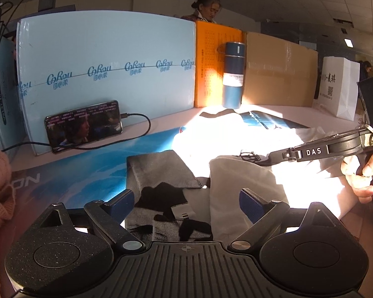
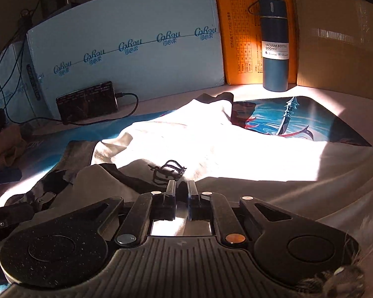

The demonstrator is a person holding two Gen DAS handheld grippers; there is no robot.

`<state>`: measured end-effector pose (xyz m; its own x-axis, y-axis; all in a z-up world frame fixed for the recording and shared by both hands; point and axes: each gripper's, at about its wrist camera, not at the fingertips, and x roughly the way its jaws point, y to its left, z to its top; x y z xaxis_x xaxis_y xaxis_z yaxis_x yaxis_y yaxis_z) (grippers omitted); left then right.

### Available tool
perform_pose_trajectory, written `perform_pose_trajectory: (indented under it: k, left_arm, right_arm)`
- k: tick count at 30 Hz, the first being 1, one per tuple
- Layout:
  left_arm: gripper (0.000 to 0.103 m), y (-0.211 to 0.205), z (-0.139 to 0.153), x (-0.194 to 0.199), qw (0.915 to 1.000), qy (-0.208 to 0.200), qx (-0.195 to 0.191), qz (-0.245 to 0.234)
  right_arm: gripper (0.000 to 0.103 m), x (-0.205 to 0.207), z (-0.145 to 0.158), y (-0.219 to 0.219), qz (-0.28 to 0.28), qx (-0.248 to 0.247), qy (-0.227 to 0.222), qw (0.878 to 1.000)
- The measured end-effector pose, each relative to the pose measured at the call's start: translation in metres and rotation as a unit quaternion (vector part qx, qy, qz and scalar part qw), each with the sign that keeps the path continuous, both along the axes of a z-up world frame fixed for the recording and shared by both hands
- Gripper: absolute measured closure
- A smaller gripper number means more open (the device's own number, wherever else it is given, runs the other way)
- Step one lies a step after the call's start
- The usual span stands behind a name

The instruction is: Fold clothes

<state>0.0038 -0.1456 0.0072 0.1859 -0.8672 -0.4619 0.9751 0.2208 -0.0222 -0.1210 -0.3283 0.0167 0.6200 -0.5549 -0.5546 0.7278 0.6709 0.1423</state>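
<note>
The left gripper [image 1: 185, 204] is being held with its two blue-padded fingers [image 1: 123, 204] spread wide apart, angled gently downward, nothing being pressed between the pads. To its right, the right gripper [image 1: 271, 154] is being carried side-on, its fingers reaching leftward, and is being gripped at the handle by the right hand [image 1: 360, 173], whose fingers are being curled around the grip. In the right wrist view, the right gripper [image 2: 181, 188] is being pointed downward with its two fingers [image 2: 171, 191] drawn nearly together, only a narrow slot being left between them; whether anything is being pinched there cannot be told.
</note>
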Motion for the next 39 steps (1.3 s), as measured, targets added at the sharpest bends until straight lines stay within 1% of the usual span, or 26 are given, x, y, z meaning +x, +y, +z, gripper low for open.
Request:
perform_pose_trajectory:
  k: [1,3,4,7,8,10,12,13,14,15,16,18,19,21,23,25,26,28,29,31,33,35,36,37,38,39]
  left_arm:
    - [0.009,0.0,0.0,0.001,1.0,0.003,0.001,0.001]
    - [0.009,0.001,-0.001,0.005,0.9999,0.014,0.001,0.004]
    - [0.009,0.001,-0.001,0.007,0.9997,0.022,0.0,0.005]
    - [0.009,0.005,0.004,0.015,0.9984,0.049,-0.028,0.003]
    - [0.009,0.004,0.012,0.017,0.9977,0.052,-0.043,-0.001]
    - [0.009,0.004,0.028,0.02,0.9957,0.058,-0.072,-0.009]
    - [0.007,-0.004,0.046,0.021,0.9949,0.028,-0.096,-0.002]
    - [0.001,-0.009,0.054,0.021,0.9941,0.013,-0.107,0.004]
    - [0.0,-0.019,0.062,0.023,0.9925,-0.004,-0.121,0.016]
    - [0.0,-0.029,0.066,0.024,0.991,-0.011,-0.131,0.026]
    - [0.0,-0.038,0.069,0.026,0.9904,-0.011,-0.133,0.035]
    - [0.0,-0.072,0.072,0.034,0.9901,0.002,-0.13,0.052]
    - [0.0,-0.085,0.072,0.037,0.9905,0.005,-0.128,0.051]
    - [0.0,-0.123,0.069,0.045,0.9932,0.008,-0.109,0.041]
    - [0.0,-0.163,0.064,0.048,0.9962,-0.002,-0.086,0.017]
    - [0.0,-0.201,0.057,0.047,0.9987,0.003,-0.051,-0.003]
    - [0.0,-0.22,0.054,0.047,0.9993,0.005,-0.034,-0.014]
    - [0.0,-0.256,0.044,0.045,0.9991,0.032,-0.004,-0.028]
    - [0.0,-0.27,0.039,0.045,0.9987,0.043,0.007,-0.026]
    - [0.004,-0.299,0.028,0.047,0.9972,0.066,0.029,-0.021]
    - [0.006,-0.319,0.013,0.045,0.9949,0.079,0.058,-0.022]
    - [0.011,-0.33,-0.001,0.04,0.9941,0.067,0.083,-0.018]
    - [0.026,-0.333,-0.007,0.038,0.9932,0.065,0.094,-0.024]
    - [0.055,-0.336,-0.012,0.035,0.9921,0.063,0.105,-0.03]
    - [0.057,-0.334,-0.015,0.031,0.9932,0.048,0.099,-0.037]
    - [0.067,-0.333,-0.017,0.027,0.9941,0.033,0.094,-0.044]
  right_arm:
    - [0.081,0.0,-0.002,0.001,-0.008,-0.003,0.006,1.0]
    - [0.048,-0.004,0.0,-0.001,-0.024,-0.005,0.001,1.0]
    - [0.044,-0.009,0.003,-0.003,-0.029,-0.004,-0.015,0.999]
    - [0.028,-0.024,0.014,-0.011,-0.046,0.001,-0.063,0.997]
    - [0.02,-0.033,0.018,-0.017,-0.061,0.01,-0.085,0.994]
    - [0.018,-0.049,0.022,-0.03,-0.078,0.038,-0.136,0.987]
    - [0.016,-0.063,0.024,-0.043,-0.093,0.061,-0.18,0.977]
    - [0.013,-0.069,0.024,-0.048,-0.099,0.07,-0.199,0.972]
    - [0.013,-0.076,0.025,-0.055,-0.108,0.075,-0.216,0.967]
    - [0.013,-0.079,0.024,-0.058,-0.114,0.074,-0.226,0.965]
    - [0.013,-0.083,0.023,-0.061,-0.119,0.072,-0.235,0.962]
    - [0.013,-0.089,0.015,-0.067,-0.125,0.081,-0.256,0.955]
    - [0.013,-0.091,0.01,-0.07,-0.122,0.093,-0.267,0.951]
    - [0.013,-0.095,0.001,-0.075,-0.117,0.113,-0.283,0.945]
    - [0.013,-0.097,-0.005,-0.078,-0.118,0.128,-0.287,0.942]
    - [0.013,-0.099,-0.008,-0.08,-0.119,0.138,-0.288,0.94]
    - [0.012,-0.101,-0.009,-0.08,-0.114,0.138,-0.296,0.938]
    - [0.009,-0.103,-0.01,-0.079,-0.107,0.141,-0.311,0.934]
    - [0.008,-0.105,-0.011,-0.078,-0.105,0.142,-0.318,0.932]
    - [0.008,-0.106,-0.013,-0.079,-0.104,0.146,-0.322,0.93]
    - [0.008,-0.107,-0.014,-0.079,-0.103,0.148,-0.33,0.927]
    - [0.008,-0.11,-0.016,-0.081,-0.103,0.153,-0.342,0.921]
    - [0.008,-0.111,-0.017,-0.081,-0.103,0.155,-0.35,0.918]
    - [0.007,-0.113,-0.018,-0.082,-0.102,0.158,-0.357,0.915]
    - [0.006,-0.113,-0.018,-0.082,-0.1,0.159,-0.361,0.913]
    - [0.004,-0.114,-0.018,-0.082,-0.098,0.16,-0.365,0.912]
